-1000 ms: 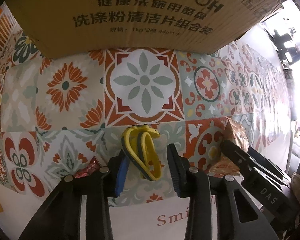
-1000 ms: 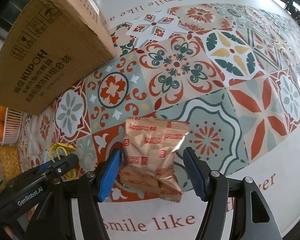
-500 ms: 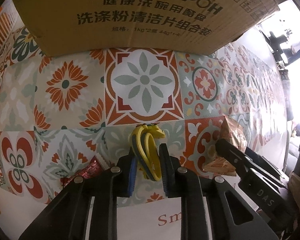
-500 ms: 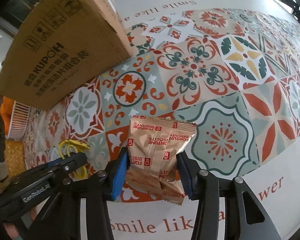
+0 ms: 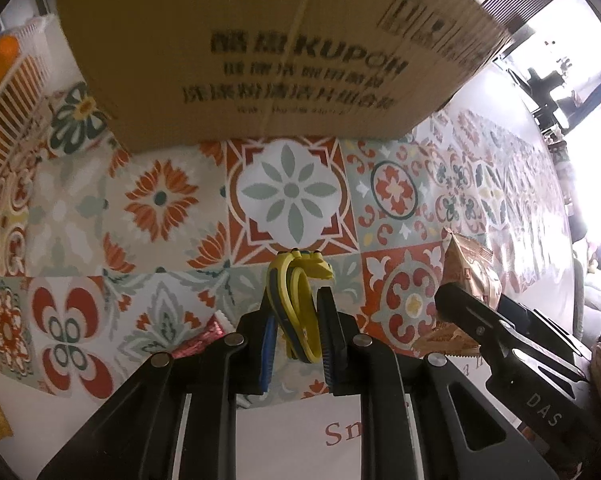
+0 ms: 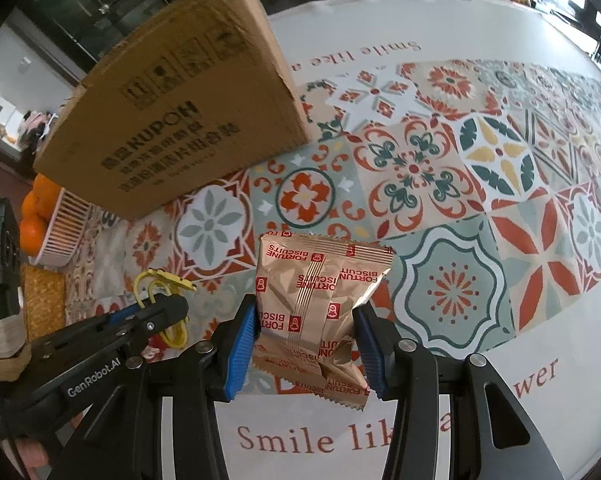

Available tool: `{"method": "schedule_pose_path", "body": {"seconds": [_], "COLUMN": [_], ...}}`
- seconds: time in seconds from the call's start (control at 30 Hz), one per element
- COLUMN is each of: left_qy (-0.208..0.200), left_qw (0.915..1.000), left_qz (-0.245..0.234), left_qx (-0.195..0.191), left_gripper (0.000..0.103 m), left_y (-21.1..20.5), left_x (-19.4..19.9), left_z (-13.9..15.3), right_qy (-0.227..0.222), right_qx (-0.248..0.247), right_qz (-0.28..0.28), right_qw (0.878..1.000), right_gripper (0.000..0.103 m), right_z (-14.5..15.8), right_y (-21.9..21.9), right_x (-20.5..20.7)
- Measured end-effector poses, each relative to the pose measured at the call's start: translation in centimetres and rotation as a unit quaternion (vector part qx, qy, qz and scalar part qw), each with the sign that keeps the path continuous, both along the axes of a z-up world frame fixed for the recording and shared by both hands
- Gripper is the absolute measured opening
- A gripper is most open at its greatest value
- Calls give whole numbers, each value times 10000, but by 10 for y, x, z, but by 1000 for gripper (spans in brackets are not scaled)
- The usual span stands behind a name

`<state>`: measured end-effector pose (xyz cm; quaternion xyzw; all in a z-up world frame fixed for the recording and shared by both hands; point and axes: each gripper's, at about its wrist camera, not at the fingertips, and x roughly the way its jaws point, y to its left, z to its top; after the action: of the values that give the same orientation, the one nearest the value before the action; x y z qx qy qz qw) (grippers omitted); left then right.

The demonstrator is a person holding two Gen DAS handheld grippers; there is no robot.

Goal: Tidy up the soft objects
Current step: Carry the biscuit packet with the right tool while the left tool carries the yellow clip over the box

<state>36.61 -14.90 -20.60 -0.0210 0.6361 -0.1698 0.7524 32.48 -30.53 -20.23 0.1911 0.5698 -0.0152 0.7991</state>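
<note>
1. Left gripper (image 5: pixel 296 334), lower centre of the left wrist view: its blue-padded jaws are drawn in against a yellow looped object (image 5: pixel 294 308), pinching it between them; the object's kind cannot be told with certainty.
2. Right gripper (image 6: pixel 306 334), lower centre of the right wrist view: its blue pads press on both sides of a gold biscuit packet (image 6: pixel 320 304) printed "FORTUNE BISCUITS", which stands upright between them.
3. Both held items sit low in their frames over the patterned tablecloth (image 6: pixel 440 184), which bears the words "Smile like" along its near white border.
4. Cardboard box (image 5: pixel 260 52), upper part of the left wrist view, marked "KUPOH"; in the right wrist view it occupies the upper left.
5. White slatted basket (image 6: pixel 66 228), left edge of the right wrist view just beside the box, holding oranges (image 6: pixel 36 216).
6. Red wrapper (image 5: pixel 204 340), partly hidden behind the left gripper's left finger, lying on the tablecloth.
7. In the left wrist view the right gripper with its packet appears at lower right.
</note>
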Motion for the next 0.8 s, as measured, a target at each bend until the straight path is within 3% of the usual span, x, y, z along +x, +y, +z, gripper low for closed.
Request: {"method": "schedule_pose_path", "body": {"seconds": [0.8], "left_qy": [-1174], "left_qw": [9927], "left_qz": [231], "left_qx": [-143], "left_gripper": [20], "left_y": [35], "left_x": [-11], "left_z": [83], "right_qy": [-985], "right_qx": [0], "right_qz": [463], "right_qw": [9941], "right_gripper": [48], "right_z": [76], "right_y": [31], "right_x": [-5]}}
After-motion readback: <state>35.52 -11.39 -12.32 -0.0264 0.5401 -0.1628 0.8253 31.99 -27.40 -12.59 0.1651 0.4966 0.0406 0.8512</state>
